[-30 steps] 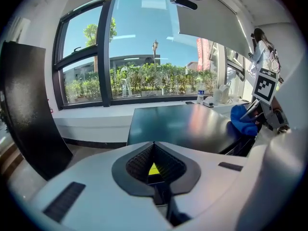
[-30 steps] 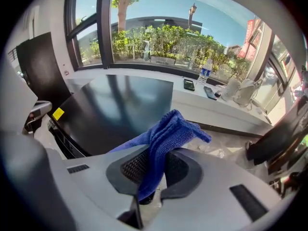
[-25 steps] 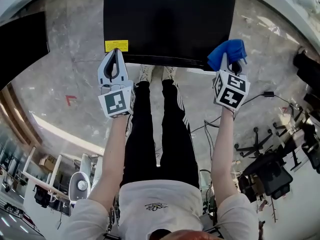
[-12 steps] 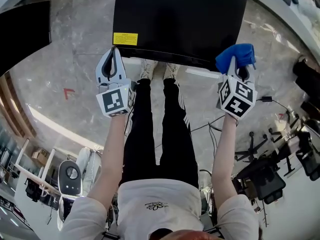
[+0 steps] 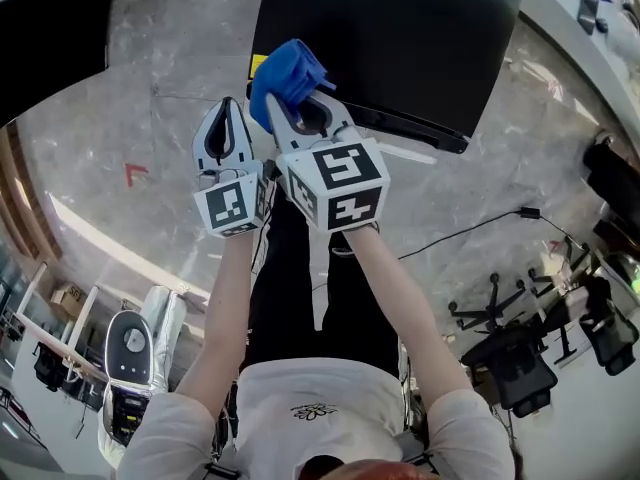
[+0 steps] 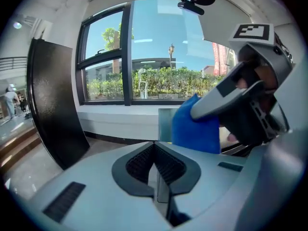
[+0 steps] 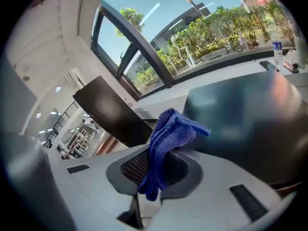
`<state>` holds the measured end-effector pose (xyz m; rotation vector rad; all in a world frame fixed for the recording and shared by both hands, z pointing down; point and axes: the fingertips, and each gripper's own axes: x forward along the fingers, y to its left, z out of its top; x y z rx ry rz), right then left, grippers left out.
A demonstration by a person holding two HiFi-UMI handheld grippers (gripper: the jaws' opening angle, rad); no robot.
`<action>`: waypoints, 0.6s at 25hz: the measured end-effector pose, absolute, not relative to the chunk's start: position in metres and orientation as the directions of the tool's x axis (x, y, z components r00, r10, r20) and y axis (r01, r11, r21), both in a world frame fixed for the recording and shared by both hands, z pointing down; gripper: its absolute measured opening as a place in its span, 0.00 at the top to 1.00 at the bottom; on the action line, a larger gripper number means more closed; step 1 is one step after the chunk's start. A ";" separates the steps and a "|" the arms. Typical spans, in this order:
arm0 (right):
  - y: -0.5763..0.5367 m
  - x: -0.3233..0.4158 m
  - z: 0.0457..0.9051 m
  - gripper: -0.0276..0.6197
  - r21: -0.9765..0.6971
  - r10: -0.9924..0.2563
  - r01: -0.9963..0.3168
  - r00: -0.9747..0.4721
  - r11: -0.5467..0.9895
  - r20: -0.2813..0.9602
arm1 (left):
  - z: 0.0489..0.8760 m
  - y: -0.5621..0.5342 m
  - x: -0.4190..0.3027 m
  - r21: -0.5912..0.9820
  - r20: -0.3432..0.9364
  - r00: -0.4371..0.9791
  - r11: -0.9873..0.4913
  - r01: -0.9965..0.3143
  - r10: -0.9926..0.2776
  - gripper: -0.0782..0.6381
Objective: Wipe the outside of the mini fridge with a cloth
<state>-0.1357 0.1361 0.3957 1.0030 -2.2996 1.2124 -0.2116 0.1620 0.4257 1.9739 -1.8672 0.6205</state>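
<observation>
The right claw (image 5: 300,110) pinches the cloth (image 5: 288,73) beside the left claw (image 5: 228,108) (closed, empty), 2 arms (image 5: 225,308) stretched forward.

R claw (image 5: 296,111) w/ blue cloth (image 5: 287,71) has swung from the mini fridge's (image 5: 400,38) front right corner across to its left. It's now just beside L claw (image 5: 228,116), and the cloth covers most of the yellow label (image 5: 257,65).

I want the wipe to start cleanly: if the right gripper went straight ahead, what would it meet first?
Probably the black boxy mini fridge, at its near left corner, with the clamped blue cloth touching first; depth is unclear.
</observation>
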 end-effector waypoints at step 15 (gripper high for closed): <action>0.124 -0.184 0.465 0.85 -0.483 -0.294 -0.764 -0.623 0.427 0.725 | 0.434 0.173 -0.257 -0.038 0.539 -0.030 0.011 -0.999 -0.842 0.88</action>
